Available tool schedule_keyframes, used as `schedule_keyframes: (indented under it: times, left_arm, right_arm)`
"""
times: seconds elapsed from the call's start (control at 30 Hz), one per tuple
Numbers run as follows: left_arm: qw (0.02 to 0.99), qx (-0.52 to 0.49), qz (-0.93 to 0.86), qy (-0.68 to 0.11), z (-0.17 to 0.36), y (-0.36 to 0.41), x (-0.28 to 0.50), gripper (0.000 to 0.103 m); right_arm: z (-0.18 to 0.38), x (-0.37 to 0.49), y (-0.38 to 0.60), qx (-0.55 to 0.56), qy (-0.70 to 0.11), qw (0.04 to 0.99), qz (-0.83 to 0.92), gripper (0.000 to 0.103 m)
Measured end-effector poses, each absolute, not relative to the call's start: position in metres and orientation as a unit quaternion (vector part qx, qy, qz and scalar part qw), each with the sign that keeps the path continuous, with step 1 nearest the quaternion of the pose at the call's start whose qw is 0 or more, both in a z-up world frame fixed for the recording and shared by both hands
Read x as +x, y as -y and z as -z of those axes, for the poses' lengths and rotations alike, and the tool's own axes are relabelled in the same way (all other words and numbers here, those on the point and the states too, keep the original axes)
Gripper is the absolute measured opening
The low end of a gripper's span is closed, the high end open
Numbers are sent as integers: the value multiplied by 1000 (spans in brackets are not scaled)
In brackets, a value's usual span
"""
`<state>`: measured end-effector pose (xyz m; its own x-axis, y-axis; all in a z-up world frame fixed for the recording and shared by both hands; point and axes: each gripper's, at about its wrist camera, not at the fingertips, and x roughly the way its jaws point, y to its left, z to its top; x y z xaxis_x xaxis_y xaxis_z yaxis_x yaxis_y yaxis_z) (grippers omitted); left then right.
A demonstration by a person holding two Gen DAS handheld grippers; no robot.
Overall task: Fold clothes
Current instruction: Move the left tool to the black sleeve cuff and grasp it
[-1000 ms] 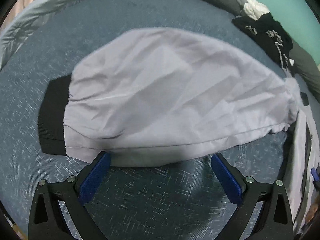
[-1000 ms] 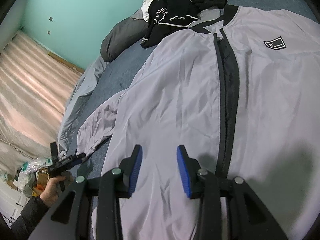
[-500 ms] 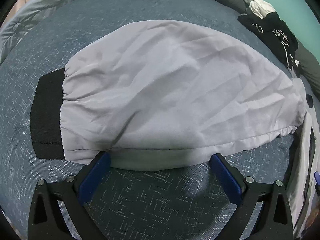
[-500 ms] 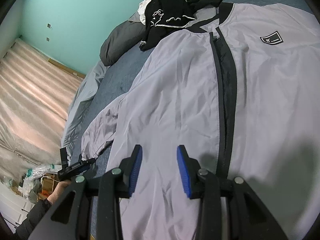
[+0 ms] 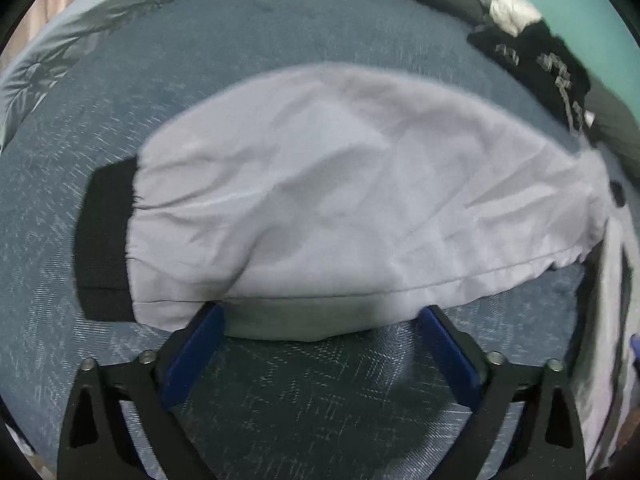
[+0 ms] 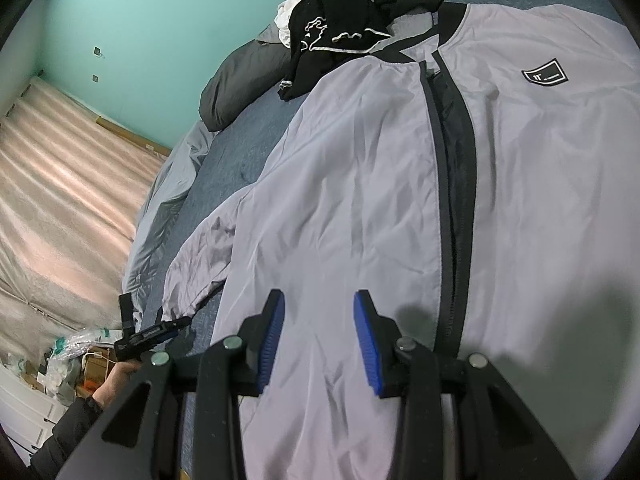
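The left claw (image 5: pixel 322 314) is hovering right at the near edge of the sleeve (image 5: pixel 340 200), with the black cuff (image 5: pixel 105 236) off to its left. Its jaws are wide and have just been closing a bit, gripping nothing yet. Looks like the sleeve-fold step, so next it probably needs to pinch that edge. The right claw (image 6: pixel 319 318) is waiting half open and empty over the jacket (image 6: pixel 520 200), zipper (image 6: pixel 454 200) to its right.

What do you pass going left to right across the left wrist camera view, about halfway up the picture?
Blue bedspread → black cuff → grey jacket sleeve → body of the jacket at the right edge.
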<state>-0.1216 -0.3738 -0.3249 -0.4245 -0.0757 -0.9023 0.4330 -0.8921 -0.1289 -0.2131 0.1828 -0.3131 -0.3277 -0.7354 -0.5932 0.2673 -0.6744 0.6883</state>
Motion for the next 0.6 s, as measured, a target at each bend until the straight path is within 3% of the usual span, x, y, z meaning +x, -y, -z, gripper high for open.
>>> schedule_keyframes:
  times: [0.17, 0.27, 0.6]
  left_arm:
    - [169, 483, 835, -201, 311, 414, -102, 82]
    - [168, 468, 836, -231, 308, 432, -92, 70]
    - [212, 458, 837, -210, 293, 454, -77, 69]
  right_arm:
    - [313, -213, -183, 482, 243, 322, 778, 36]
    - [313, -213, -182, 482, 243, 322, 778, 36]
    - [316, -215, -178, 488, 239, 325, 774, 36]
